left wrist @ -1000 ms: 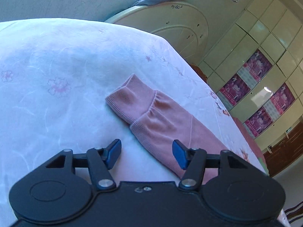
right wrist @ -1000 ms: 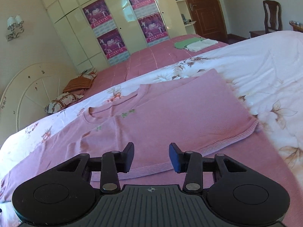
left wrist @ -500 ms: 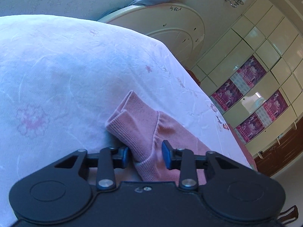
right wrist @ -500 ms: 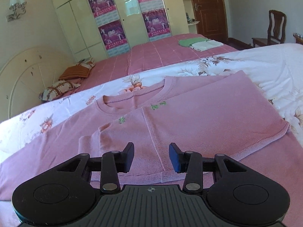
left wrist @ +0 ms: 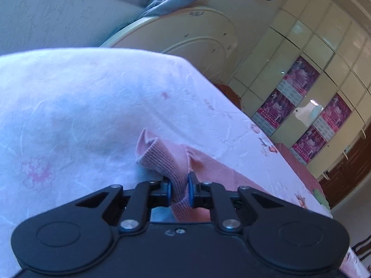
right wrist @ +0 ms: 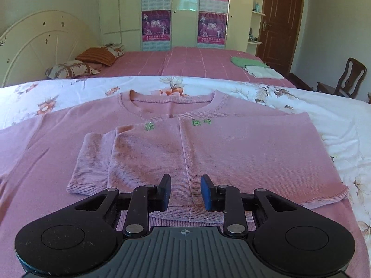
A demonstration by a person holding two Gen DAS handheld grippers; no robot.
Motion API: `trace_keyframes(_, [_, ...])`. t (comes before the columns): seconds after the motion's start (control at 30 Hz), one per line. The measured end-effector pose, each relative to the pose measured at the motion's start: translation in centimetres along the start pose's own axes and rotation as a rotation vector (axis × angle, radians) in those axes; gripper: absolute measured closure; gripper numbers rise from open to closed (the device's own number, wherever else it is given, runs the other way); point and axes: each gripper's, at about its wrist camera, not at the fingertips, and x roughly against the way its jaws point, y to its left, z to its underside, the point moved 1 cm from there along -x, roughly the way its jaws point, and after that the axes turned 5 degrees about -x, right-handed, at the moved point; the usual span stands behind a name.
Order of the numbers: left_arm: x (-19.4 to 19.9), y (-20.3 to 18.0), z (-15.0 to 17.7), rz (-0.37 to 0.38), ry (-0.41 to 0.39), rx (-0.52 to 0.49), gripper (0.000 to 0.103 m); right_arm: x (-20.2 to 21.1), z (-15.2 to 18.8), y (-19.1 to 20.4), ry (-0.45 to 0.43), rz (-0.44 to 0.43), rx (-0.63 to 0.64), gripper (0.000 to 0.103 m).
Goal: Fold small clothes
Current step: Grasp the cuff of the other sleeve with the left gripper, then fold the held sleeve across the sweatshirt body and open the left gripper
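A pink knit sweater [right wrist: 231, 148] lies flat on the floral bedspread [right wrist: 69, 88], neckline away from me, with its right sleeve folded across the chest. My right gripper [right wrist: 185, 192] is open and empty, hovering just above the sweater's lower hem. In the left wrist view my left gripper [left wrist: 179, 188] is shut on the ribbed cuff [left wrist: 162, 159] of the other sleeve, which bunches up between the blue pads; the sleeve trails off to the right over the white bedspread [left wrist: 81, 115].
A cream headboard [left wrist: 185, 34] stands behind the bed. A second bed with a pink cover [right wrist: 190, 60] carries pillows [right wrist: 69, 69] and folded green and white clothes [right wrist: 252, 66]. A wardrobe [right wrist: 180, 11], a brown door [right wrist: 278, 23] and a chair [right wrist: 343, 78] stand beyond.
My left gripper moved onto the sleeve cuff and closed on it. My right gripper swung to face the sweater squarely and stayed open.
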Motion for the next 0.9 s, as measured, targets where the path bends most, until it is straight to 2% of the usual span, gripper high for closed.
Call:
trace_keyframes(0.07, [1.4, -3.4, 0.0, 0.043, -0.038, -0.126, 0.091, 0.7, -0.3, -0.4, -0.022, -0.021, -0.035, 0.074])
trace_keyframes(0.17, [2.4, -8.7, 1.0, 0.113, -0.049, -0.259, 0.091, 1.7, -0.9, -1.4, -0.049, -0.043, -0.092, 0.074])
trace_keyframes(0.4, [3.2, -22.6, 7.5, 0.292, 0.008, -0.405, 0.091, 3.2, -2.0, -4.0, -0.087, -0.116, -0.160, 0.074])
trace_keyframes(0.5, [3.6, -29.0, 11.0, 0.350, 0.026, -0.503, 0.091, 3.6, -2.6, -5.5, -0.093, -0.152, -0.178, 0.074])
trace_keyframes(0.7, [3.5, -39.6, 18.5, 0.404, 0.075, -0.724, 0.091, 3.7, -2.5, -9.2, -0.071, -0.218, -0.193, 0.074])
trace_keyframes(0.8, [2.8, -42.6, 21.9, 0.419, 0.110, -0.794, 0.091, 3.6, -2.1, -11.0, -0.049, -0.234, -0.212, 0.074])
trace_keyframes(0.83, [2.6, -43.4, 22.8, 0.422, 0.119, -0.807, 0.096, 3.7, -1.9, -11.6, -0.042, -0.241, -0.223, 0.074])
trace_keyframes(0.9, [2.1, -44.4, 24.6, 0.421, 0.153, -0.835, 0.096, 3.7, -1.7, -12.7, -0.024, -0.272, -0.253, 0.074])
